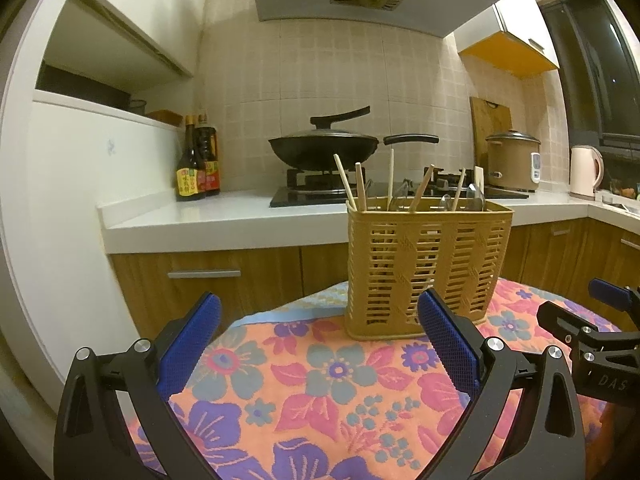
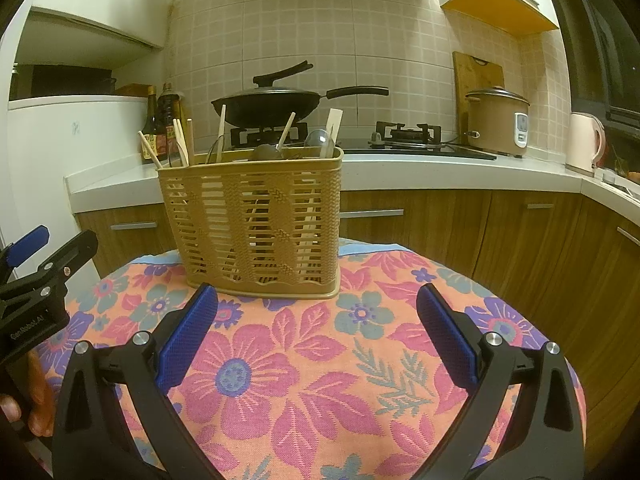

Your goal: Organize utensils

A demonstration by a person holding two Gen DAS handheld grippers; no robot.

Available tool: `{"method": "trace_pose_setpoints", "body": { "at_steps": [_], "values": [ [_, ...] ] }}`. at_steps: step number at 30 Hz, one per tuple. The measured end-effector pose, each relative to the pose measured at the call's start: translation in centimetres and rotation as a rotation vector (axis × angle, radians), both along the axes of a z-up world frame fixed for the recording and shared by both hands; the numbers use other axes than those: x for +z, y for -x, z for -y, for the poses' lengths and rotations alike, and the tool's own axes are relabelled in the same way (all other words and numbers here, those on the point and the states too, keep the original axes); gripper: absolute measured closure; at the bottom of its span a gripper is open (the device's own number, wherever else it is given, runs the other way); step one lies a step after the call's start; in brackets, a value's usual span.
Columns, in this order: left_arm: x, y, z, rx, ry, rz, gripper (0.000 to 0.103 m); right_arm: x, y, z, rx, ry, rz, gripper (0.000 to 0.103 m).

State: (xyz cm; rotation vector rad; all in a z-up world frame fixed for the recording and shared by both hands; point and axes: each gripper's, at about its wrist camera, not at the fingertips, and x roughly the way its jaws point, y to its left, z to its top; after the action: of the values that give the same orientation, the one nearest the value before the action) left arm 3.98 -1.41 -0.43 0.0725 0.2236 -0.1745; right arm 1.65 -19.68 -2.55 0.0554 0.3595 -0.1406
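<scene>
Both views were lit by warm, yellowish indoor light, moderately dim, with a dark window (image 1: 592, 60) at the right. Fisheye distortion bent the white kitchen counter (image 2: 440, 164) and cabinets, and black vignetting filled the corners. Focus was fairly sharp throughout; shadows were soft, and glare was faint on the white counter.

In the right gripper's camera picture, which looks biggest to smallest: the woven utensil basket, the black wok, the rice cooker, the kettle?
1. utensil basket, though it sits nearest the camera
2. black wok
3. rice cooker
4. kettle, partly cut off at the picture's dark edge
</scene>
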Motion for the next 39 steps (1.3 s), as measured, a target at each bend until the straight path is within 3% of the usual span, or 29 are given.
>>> {"method": "trace_pose_setpoints", "body": {
  "at_steps": [20,32,39],
  "values": [
    [-0.14,-0.32,-0.12,0.007,-0.006,-0.019,0.008,-0.01,0.01,-0.02,0.002,0.0,-0.003,0.008],
    [-0.18,0.1,0.06,0.031,-0.023,0.01,0.007,-0.01,0.0,0.02,0.002,0.0,-0.004,0.008],
    [-0.24,-0.57,-0.19,0.005,-0.003,-0.034,0.007,-0.03,-0.02,0.07,0.004,0.0,-0.004,0.008]
  ]
}}
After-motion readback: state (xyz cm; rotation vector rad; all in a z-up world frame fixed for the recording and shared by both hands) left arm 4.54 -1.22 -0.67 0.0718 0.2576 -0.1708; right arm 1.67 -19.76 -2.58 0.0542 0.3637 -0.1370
